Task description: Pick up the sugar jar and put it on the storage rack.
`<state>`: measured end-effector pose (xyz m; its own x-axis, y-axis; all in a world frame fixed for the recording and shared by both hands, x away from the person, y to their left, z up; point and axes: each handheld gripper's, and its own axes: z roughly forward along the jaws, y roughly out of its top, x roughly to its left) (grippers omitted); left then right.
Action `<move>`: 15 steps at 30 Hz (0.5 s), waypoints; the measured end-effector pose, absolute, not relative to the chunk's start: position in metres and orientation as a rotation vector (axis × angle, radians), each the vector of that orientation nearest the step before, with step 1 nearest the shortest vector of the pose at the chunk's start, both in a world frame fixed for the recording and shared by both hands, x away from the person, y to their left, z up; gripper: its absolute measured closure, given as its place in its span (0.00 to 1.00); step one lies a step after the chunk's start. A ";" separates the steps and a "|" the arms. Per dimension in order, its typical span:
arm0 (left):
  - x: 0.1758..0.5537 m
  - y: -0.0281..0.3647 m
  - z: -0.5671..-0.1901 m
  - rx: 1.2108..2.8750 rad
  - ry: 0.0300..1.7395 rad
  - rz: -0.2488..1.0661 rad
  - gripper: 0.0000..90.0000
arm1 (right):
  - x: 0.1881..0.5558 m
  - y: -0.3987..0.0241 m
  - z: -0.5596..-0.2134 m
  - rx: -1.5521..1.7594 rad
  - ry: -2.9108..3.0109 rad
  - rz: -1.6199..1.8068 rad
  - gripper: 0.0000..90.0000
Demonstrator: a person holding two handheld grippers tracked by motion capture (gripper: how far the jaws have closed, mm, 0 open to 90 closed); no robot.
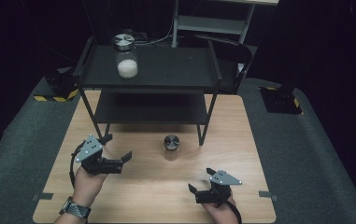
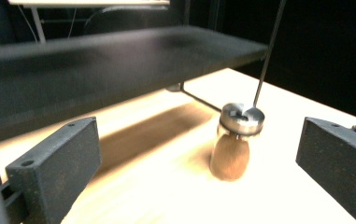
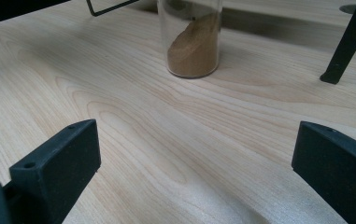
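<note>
Two hands come in from the near edge of the wooden table (image 1: 133,186), each holding a black gripper. On the near right, the right gripper (image 1: 202,183) sits low over the wood with its jaws spread wide and nothing between them. It tips toward the far left, and the hand under it rests close to the table edge.

Just ahead stands the small jar with brown powder (image 1: 171,145). It is upright on the table, near the middle, with a shiny metal lid. It is in front of the black shelf rack (image 1: 166,70), close to the rack's right front leg. Nothing touches it.

On the left, the left gripper (image 1: 118,148) is lifted a bit above the table. Its jaws are wide apart too and grip nothing. It points right, toward the jar, but stays apart from it. A watch band is on that wrist.

Far back, on the top shelf at the left, stands a jar with white powder (image 1: 126,58).
</note>
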<state>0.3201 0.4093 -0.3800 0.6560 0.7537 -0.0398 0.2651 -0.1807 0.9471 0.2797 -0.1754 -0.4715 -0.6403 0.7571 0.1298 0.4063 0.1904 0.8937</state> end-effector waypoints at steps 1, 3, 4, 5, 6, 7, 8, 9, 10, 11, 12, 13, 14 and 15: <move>0.320 0.409 -0.380 1.746 0.826 0.540 0.00 | 0.280 -0.175 -0.471 1.098 2.131 1.432 0.01; 0.318 0.413 -0.390 1.758 0.855 0.520 0.00 | 0.280 -0.175 -0.471 1.097 2.131 1.432 0.01; 0.317 0.413 -0.393 1.767 0.860 0.525 0.00 | 0.280 -0.175 -0.471 1.097 2.131 1.431 0.01; 0.315 0.413 -0.395 1.779 0.863 0.528 0.00 | 0.280 -0.175 -0.471 1.096 2.132 1.430 0.01; 0.314 0.412 -0.397 1.792 0.865 0.538 0.00 | 0.280 -0.175 -0.471 1.095 2.133 1.428 0.01; 0.312 0.411 -0.399 1.805 0.863 0.547 0.00 | 0.280 -0.175 -0.471 1.093 2.133 1.429 0.01; 0.311 0.410 -0.402 1.819 0.863 0.552 0.00 | 0.280 -0.175 -0.471 1.093 2.134 1.429 0.01; 0.310 0.411 -0.405 1.824 0.866 0.546 0.00 | 0.280 -0.175 -0.471 1.092 2.133 1.429 0.01; 0.308 0.412 -0.409 1.820 0.878 0.537 0.00 | 0.280 -0.175 -0.471 1.091 2.133 1.429 0.01; 0.306 0.411 -0.413 1.814 0.892 0.533 0.00 | 0.280 -0.175 -0.471 1.090 2.136 1.430 0.01; 0.304 0.410 -0.417 1.822 0.897 0.532 0.00 | 0.280 -0.176 -0.471 1.082 2.140 1.432 0.01; 0.302 0.409 -0.421 1.830 0.901 0.537 0.00 | 0.279 -0.175 -0.471 1.080 2.137 1.427 0.01; 0.301 0.408 -0.424 1.835 0.905 0.535 0.00 | 0.279 -0.174 -0.471 1.083 2.132 1.426 0.01; 0.301 0.408 -0.426 1.838 0.906 0.533 0.00 | 0.279 -0.174 -0.472 1.084 2.132 1.429 0.01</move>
